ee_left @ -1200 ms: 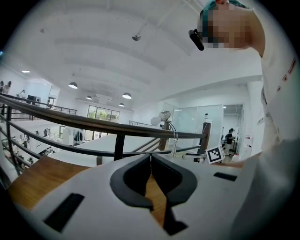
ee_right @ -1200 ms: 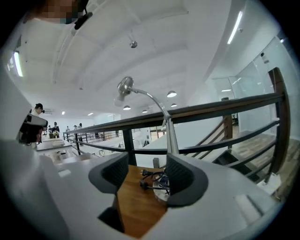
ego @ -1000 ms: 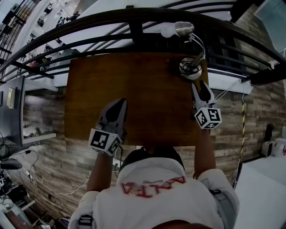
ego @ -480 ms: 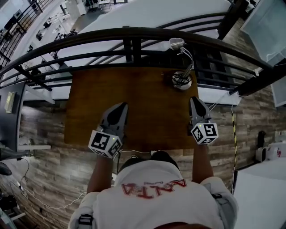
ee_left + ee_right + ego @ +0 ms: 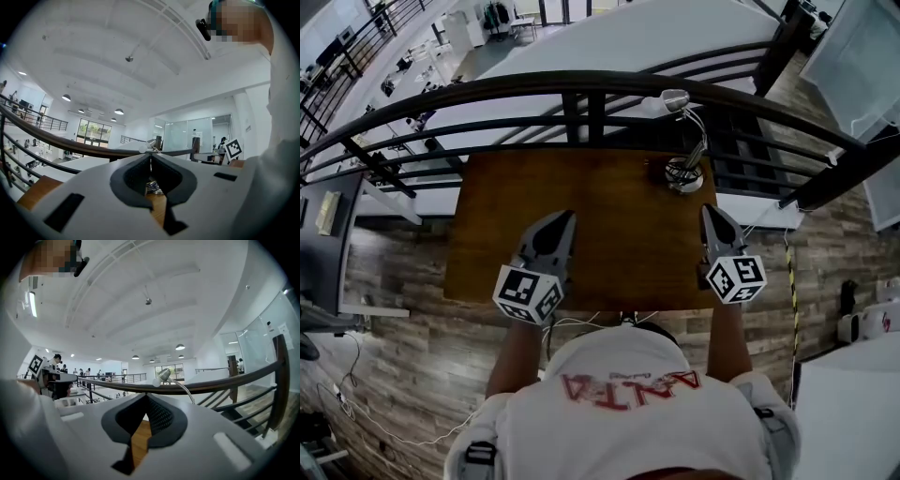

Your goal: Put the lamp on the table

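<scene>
The table is a rectangular slab of smooth, dark brown wood, set against a dark metal railing with a rounded top rail, above a floor of grey-brown planks. The lamp stands upright at the table's far right corner, with a round pale base, cord coiled on it, a thin bent metal neck, a small silvery shade and a white bulb. The left gripper, grey plastic, hangs over the table's near left part, jaws pressed together on nothing. The right gripper, with dark ribbed pads, is over the near right edge; its jaws have just been closing and now meet, empty. The person's white shirt bears red letters that seem to read ANTA
</scene>
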`<state>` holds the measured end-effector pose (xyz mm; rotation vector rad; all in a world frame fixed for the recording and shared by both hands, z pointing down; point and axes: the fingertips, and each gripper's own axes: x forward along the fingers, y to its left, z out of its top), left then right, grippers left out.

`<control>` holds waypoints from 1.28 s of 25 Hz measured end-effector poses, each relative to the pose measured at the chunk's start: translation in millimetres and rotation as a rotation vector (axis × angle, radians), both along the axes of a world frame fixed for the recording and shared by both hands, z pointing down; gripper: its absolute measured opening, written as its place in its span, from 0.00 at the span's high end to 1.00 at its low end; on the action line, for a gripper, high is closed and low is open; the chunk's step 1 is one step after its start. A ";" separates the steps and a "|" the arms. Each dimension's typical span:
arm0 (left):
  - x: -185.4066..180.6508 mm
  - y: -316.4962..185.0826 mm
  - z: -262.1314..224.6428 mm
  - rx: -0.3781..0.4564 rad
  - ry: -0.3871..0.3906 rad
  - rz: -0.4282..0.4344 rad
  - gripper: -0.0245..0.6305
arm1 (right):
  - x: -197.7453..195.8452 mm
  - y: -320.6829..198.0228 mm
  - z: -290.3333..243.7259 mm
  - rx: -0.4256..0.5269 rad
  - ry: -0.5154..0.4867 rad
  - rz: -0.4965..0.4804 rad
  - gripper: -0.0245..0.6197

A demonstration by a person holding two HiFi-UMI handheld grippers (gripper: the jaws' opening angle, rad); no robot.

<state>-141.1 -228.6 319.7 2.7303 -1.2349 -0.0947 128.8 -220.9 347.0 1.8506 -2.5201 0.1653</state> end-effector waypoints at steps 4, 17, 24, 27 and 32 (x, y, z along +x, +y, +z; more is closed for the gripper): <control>-5.2 -4.6 -1.3 -0.011 -0.040 -0.033 0.94 | -14.8 3.5 -13.4 0.025 0.018 -0.032 0.96; 15.3 -1.0 -11.9 0.008 -0.021 0.045 0.94 | -11.4 4.8 -19.9 -0.014 0.061 -0.028 0.96; 20.3 -0.1 -10.4 0.002 -0.020 0.043 0.94 | -5.1 5.5 -10.2 -0.042 0.067 -0.037 0.96; 24.5 -0.4 -11.0 0.001 -0.019 0.046 0.94 | -2.2 5.3 -9.7 -0.048 0.070 -0.042 0.96; 27.4 2.0 -7.6 -0.006 -0.017 0.050 0.94 | -0.7 7.5 -6.9 -0.054 0.076 -0.049 0.96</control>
